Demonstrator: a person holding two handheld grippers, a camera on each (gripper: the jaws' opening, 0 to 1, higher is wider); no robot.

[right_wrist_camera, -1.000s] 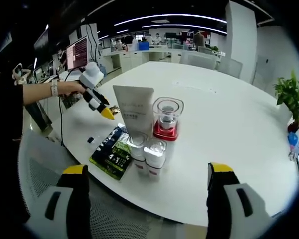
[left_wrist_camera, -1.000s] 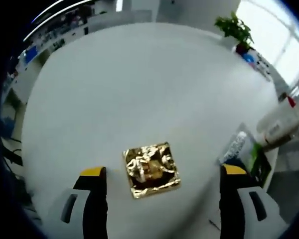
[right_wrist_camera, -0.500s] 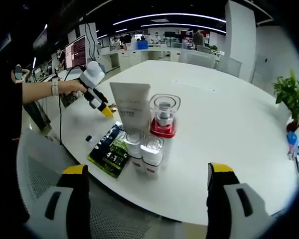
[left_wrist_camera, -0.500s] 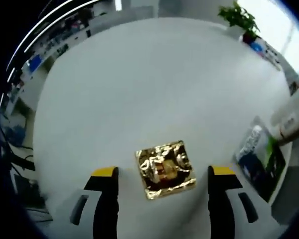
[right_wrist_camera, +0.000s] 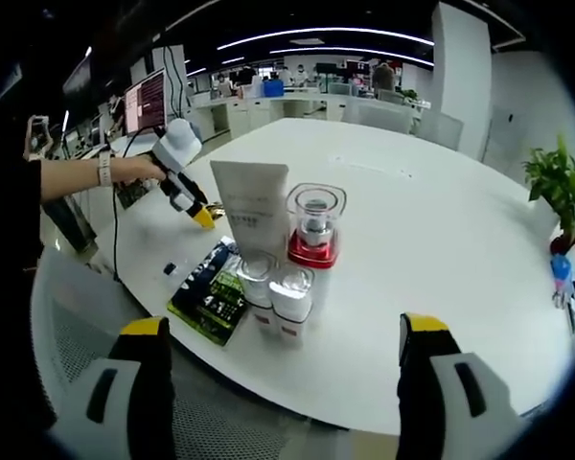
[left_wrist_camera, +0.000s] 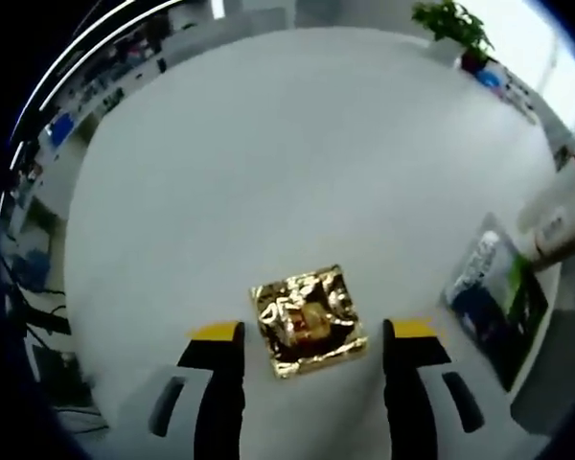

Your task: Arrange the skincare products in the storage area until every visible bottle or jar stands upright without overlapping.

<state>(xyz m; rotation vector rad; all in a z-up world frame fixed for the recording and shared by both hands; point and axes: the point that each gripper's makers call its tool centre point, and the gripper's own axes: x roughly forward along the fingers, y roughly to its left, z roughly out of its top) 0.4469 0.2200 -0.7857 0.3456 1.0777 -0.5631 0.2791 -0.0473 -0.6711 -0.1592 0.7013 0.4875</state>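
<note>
A crinkled gold foil packet (left_wrist_camera: 309, 322) lies flat on the white table, between the open jaws of my left gripper (left_wrist_camera: 311, 333), which straddle it from close above. In the right gripper view the left gripper (right_wrist_camera: 194, 207) is held by a hand at the table's left edge. A white tube (right_wrist_camera: 252, 209) stands on its cap beside a clear jar with a red base (right_wrist_camera: 314, 228). Two small clear-capped bottles (right_wrist_camera: 276, 291) stand in front of them. A dark green and blue sachet (right_wrist_camera: 210, 291) lies flat at the table edge. My right gripper (right_wrist_camera: 280, 331) is open, near the table's front edge.
The round white table (right_wrist_camera: 441, 249) stretches far to the right and back. A potted plant (right_wrist_camera: 559, 182) and a blue item (right_wrist_camera: 562, 271) stand at its far right edge. A mesh chair (right_wrist_camera: 77, 326) sits below the table edge. The sachet (left_wrist_camera: 494, 295) and tube (left_wrist_camera: 558, 222) lie right of the left gripper.
My left gripper's jaws have narrowed around the gold packet and come lower over it. The right gripper view has barely shifted; the products stand as before.
</note>
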